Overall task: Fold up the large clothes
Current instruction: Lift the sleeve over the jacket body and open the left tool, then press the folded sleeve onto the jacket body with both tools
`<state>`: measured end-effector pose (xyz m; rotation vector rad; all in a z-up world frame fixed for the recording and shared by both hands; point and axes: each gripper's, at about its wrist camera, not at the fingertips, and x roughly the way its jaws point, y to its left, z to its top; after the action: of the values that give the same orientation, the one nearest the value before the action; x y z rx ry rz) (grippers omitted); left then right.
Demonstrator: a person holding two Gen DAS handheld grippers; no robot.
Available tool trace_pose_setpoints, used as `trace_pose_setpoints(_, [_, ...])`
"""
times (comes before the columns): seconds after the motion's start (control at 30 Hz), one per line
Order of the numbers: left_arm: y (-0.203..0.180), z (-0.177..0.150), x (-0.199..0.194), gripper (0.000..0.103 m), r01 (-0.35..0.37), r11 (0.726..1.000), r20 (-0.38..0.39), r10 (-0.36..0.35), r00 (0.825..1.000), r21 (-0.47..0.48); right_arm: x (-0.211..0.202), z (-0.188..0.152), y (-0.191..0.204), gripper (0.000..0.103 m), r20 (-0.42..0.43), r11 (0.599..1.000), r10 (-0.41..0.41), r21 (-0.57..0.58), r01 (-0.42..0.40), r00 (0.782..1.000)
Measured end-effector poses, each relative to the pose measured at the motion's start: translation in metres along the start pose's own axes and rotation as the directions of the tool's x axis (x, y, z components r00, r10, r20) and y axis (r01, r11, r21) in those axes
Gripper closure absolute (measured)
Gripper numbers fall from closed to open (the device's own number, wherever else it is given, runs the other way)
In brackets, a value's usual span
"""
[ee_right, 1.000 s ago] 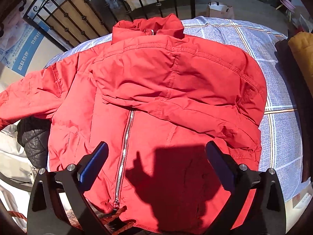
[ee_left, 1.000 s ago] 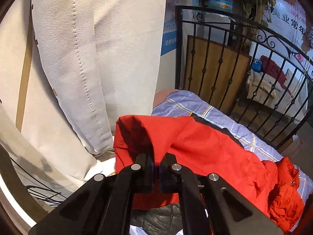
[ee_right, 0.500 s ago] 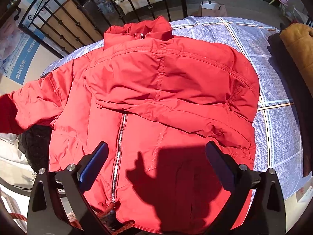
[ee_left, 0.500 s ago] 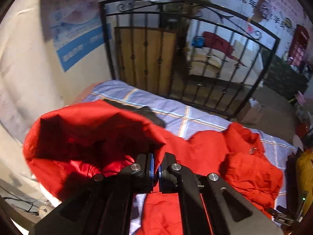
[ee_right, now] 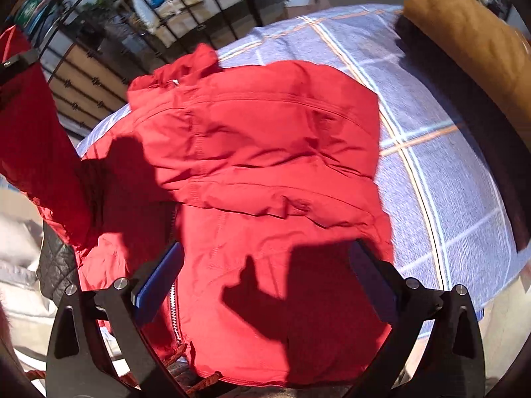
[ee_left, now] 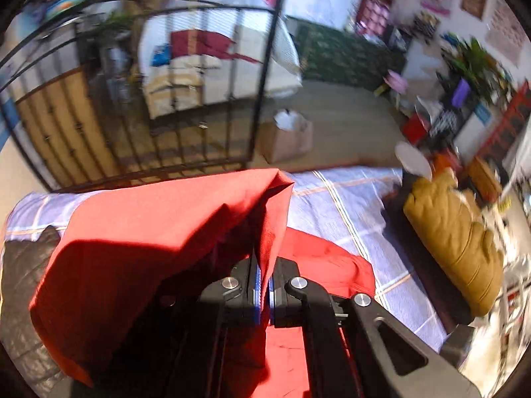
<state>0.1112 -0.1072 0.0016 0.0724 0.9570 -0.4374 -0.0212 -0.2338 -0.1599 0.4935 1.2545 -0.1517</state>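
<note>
Since a second ago, my left gripper (ee_left: 264, 282) has carried the red sleeve (ee_left: 159, 232) up off the bed's left edge and swung it in over the bed, so the view now faces the room instead of the pale curtain. Its jaws are clamped on a fold of that sleeve, which rises between the blue pads and drapes to the left in a loose tent. From the right wrist camera, the lifted sleeve (ee_right: 30, 132) hangs at the far left, with the left gripper's black tip just visible above it.

My right gripper (ee_right: 265, 275) has its jaws spread wide and holds nothing; it hovers over the lower front of the red jacket (ee_right: 265, 152). The jacket lies face up on the bed (ee_right: 448, 165), which has a lilac checked sheet, with its collar toward the black iron railing (ee_left: 252, 76) at the bed's far edge and its hem at the near edge. The zip (ee_right: 174, 311) runs up from the hem just beside the left finger (ee_right: 159, 282).

A dark quilted garment (ee_right: 56, 265) pokes out from under the jacket at the bed's left edge. A mustard padded coat (ee_left: 458, 232) lies along the right edge, well apart from the jacket. The left view is motion-blurred.
</note>
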Motion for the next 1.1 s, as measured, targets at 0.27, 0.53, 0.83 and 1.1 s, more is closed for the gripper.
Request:
trace_pose_setpoints(0.27, [-0.061, -0.036, 0.091, 0.038, 0.133, 0.987, -0.263, -0.104, 0.959, 0.095, 0.003, -0.008, -0.036, 0.005, -0.043, 0.993, -0.008, 0.121, 0.013, 0.999])
trace_pose_setpoints(0.53, [-0.074, -0.050, 0.051, 0.013, 0.269, 0.958, -0.200, -0.245, 0.949, 0.101, 0.010, -0.004, -0.042, 0.005, -0.057, 0.989, 0.002, 0.146, 0.006, 0.998])
trace_pose_setpoints(0.83, [0.064, -0.067, -0.003, 0.013, 0.100, 0.986, 0.002, -0.100, 0.995, -0.130, -0.027, 0.016, 0.022, 0.006, 0.176, 0.994, 0.056, -0.102, -0.038, 0.983])
trace_pose_setpoints(1.1, [0.182, -0.105, 0.003, 0.014, -0.185, 0.937, -0.084, 0.168, 0.982, -0.297, -0.026, 0.030, 0.145, 0.006, 0.225, 0.865, 0.143, -0.501, -0.012, 0.964])
